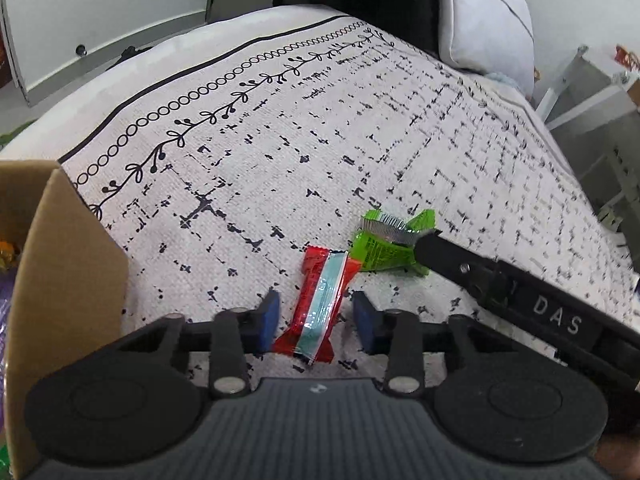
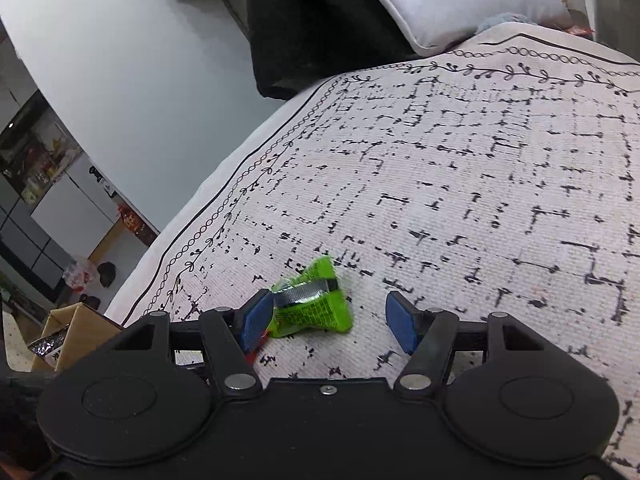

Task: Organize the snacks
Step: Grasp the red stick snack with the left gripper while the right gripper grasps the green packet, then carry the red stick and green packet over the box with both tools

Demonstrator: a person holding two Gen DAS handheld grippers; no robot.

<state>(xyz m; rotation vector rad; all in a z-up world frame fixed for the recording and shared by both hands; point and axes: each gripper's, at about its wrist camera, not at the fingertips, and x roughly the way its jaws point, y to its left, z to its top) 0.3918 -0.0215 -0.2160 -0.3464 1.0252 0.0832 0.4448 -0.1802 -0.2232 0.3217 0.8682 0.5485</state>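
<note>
A red and light-blue snack packet [image 1: 320, 304] lies on the patterned cloth [image 1: 280, 140]. My left gripper [image 1: 318, 320] straddles it, blue pads close to its two long sides with a narrow gap showing on each, so it stands open. A crumpled green packet [image 1: 380, 250] with a silver strip lies just beyond to the right, under one black finger [image 1: 448, 252] of the right gripper. In the right wrist view the green packet [image 2: 316, 304] sits between the wide-apart pads of my right gripper [image 2: 326, 320]. The left pad is at its edge and the right pad stands well clear.
A cardboard box [image 1: 60, 260] with snacks inside stands at the left edge; its corner [image 2: 68, 336] also shows low on the left. A grey pillow [image 1: 488, 20] and a dark chair back sit past the cloth's far edge. Shelving stands at the right.
</note>
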